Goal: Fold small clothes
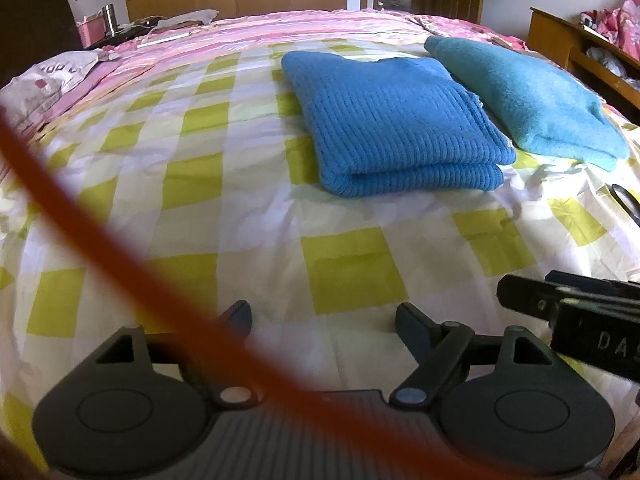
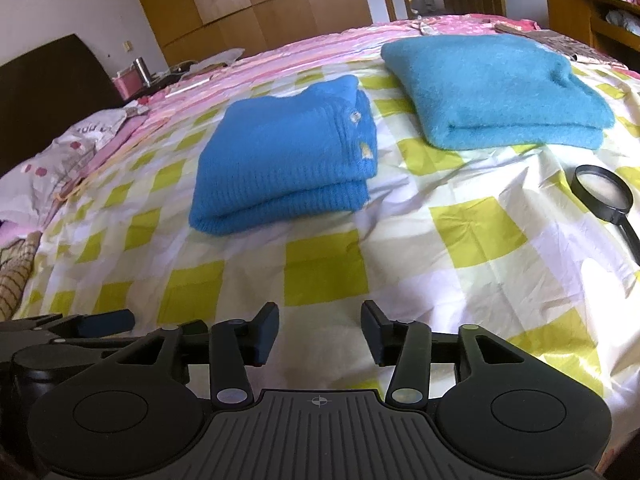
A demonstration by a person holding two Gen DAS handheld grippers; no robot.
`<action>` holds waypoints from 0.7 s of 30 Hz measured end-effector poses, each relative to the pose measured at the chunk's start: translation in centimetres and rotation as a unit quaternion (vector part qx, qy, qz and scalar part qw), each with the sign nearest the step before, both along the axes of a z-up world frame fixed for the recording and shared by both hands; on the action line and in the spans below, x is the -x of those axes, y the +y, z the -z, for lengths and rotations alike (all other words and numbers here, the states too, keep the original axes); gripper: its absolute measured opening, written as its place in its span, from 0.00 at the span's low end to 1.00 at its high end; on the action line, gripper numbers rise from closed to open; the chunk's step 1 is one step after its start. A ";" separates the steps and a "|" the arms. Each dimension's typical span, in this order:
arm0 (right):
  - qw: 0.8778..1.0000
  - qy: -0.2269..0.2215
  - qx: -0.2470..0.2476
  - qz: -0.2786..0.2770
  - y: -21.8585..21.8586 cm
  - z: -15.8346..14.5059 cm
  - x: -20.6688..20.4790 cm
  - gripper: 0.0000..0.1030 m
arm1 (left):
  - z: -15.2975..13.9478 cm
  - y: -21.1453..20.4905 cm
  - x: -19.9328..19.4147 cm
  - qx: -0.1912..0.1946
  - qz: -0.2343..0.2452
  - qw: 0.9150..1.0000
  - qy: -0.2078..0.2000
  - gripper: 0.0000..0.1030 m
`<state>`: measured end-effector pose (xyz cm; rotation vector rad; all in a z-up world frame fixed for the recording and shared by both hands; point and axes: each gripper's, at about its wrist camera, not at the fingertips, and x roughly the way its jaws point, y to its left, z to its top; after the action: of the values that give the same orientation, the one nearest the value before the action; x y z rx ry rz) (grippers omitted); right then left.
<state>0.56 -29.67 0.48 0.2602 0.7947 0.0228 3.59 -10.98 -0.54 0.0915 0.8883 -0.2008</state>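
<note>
Both grippers hang low over the near edge of a bed covered in a yellow-and-white checked sheet [image 2: 324,272], and neither holds anything. The left gripper [image 1: 324,320] has its jaws spread wide; the right gripper [image 2: 320,328] has its jaws parted too, somewhat narrower. Ahead of them lies a folded blue ribbed sweater [image 2: 284,152], doubled over with its fold toward the grippers and small buttons showing along its right edge. Just beyond and to its right, apart from it, lies a folded teal fuzzy sweater [image 2: 496,88]. A black magnifying glass [image 2: 604,192] rests on the sheet to the right, near the teal sweater's front corner. In the left wrist view a blurred orange strap or cord [image 1: 132,256], hard to identify so close to the lens, crosses diagonally and hides part of the left finger. Farther off are a pink striped cover [image 2: 280,56], a pillow [image 1: 52,72] and wooden wardrobes [image 2: 248,4].
</note>
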 end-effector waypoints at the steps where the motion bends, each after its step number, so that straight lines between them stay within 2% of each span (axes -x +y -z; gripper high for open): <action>1: 1.000 0.000 0.004 -0.003 0.2 0.0 0.0 0.46 | 0.0 0.0 0.1 -0.001 -0.001 1.000 0.001 0.86; 6: 1.000 -0.001 0.016 -0.006 0.8 0.0 0.4 0.47 | -0.1 0.2 0.4 -0.012 -0.006 1.000 -0.001 0.90; 21: 1.000 0.000 0.028 0.003 1.2 0.2 1.0 0.47 | -1.1 1.0 1.4 0.003 -0.012 1.000 -0.015 0.92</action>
<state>-0.49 -28.44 0.33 0.2092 0.7927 -0.0046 2.17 -9.96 0.52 0.0783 0.8580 -0.1800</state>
